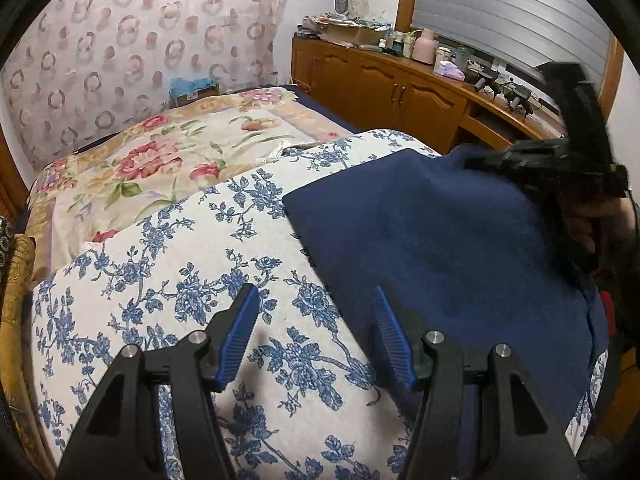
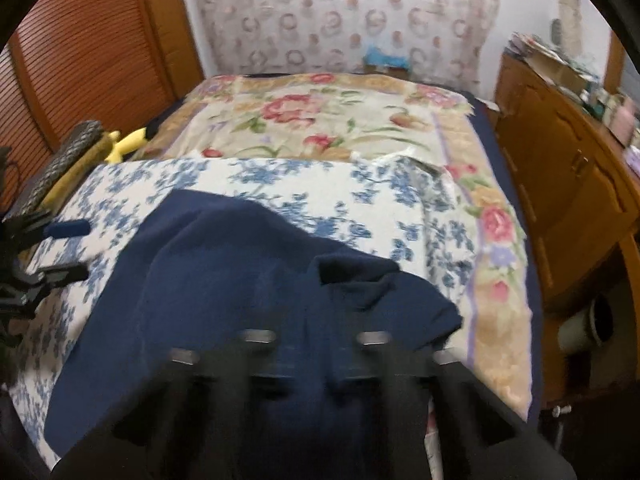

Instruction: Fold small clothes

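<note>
A navy blue garment [image 1: 440, 248] lies on a white cloth with blue flowers [image 1: 180, 280] spread over the bed. My left gripper [image 1: 316, 332] is open and empty, hovering at the garment's left edge; it also shows at the left edge of the right wrist view [image 2: 68, 248]. My right gripper [image 1: 472, 166] shows in the left wrist view at the garment's far right, lifting an edge of the cloth. In its own blurred view the garment [image 2: 224, 288] covers its fingers, with a fold [image 2: 360, 276] raised on the right.
A floral bedspread [image 1: 180, 148] covers the far half of the bed. A wooden cabinet [image 1: 380, 84] with clutter on top runs along the right. A slatted wooden door [image 2: 80, 60] and a yellow toy [image 2: 128, 142] are at the left. A patterned curtain [image 1: 140, 40] hangs behind.
</note>
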A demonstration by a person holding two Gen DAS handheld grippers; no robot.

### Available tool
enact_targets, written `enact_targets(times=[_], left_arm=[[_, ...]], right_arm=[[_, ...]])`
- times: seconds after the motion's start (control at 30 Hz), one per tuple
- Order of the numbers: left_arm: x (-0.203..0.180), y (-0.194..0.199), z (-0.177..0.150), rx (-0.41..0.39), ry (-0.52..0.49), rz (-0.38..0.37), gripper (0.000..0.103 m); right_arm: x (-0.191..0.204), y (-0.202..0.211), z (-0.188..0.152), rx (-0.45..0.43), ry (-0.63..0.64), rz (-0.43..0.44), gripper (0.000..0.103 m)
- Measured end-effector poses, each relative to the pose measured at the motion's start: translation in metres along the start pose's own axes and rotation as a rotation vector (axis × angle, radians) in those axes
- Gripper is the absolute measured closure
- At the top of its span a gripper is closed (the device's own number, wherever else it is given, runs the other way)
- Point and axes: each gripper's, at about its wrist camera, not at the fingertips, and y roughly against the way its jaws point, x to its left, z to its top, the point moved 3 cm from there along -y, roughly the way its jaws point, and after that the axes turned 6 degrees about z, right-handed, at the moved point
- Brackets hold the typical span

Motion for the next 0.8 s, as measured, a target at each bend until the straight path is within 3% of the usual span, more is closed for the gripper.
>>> enact_targets(times=[0.03,0.13,0.23,0.3,0.37,0.43,0.8], left_arm=[[0.001,-0.001,0.001,0.0,0.002,0.002,0.044],[0.005,-0.005,0.003,0.003,0.013,0.0,0.044],[0.008,-0.012,0.007,0.012,0.018,-0.001,0.044],[0.009,-0.017,0.011,0.019,0.013,0.006,0.044],[0.009,-0.021,0.017,0.02,0.007,0.001,0.044],[0.009,-0.026,0.024,0.021,0.003,0.004,0.044],[0.006,-0.063,0.05,0.048,0.022,-0.02,0.044]], right_arm=[[-0.002,0.011,0.001,-0.05,-0.009,-0.032,0.1],[-0.016,0.023,0.0,-0.078,-0.068,-0.113,0.1],[-0.026,0.016,-0.004,-0.043,-0.104,-0.147,0.099],[-0.03,0.01,-0.007,-0.022,-0.113,-0.142,0.092],[-0.033,0.008,-0.008,-0.01,-0.117,-0.16,0.06],[-0.037,0.007,-0.01,-0.012,-0.129,-0.156,0.04],[-0.06,-0.019,-0.02,0.043,-0.222,-0.064,0.028]])
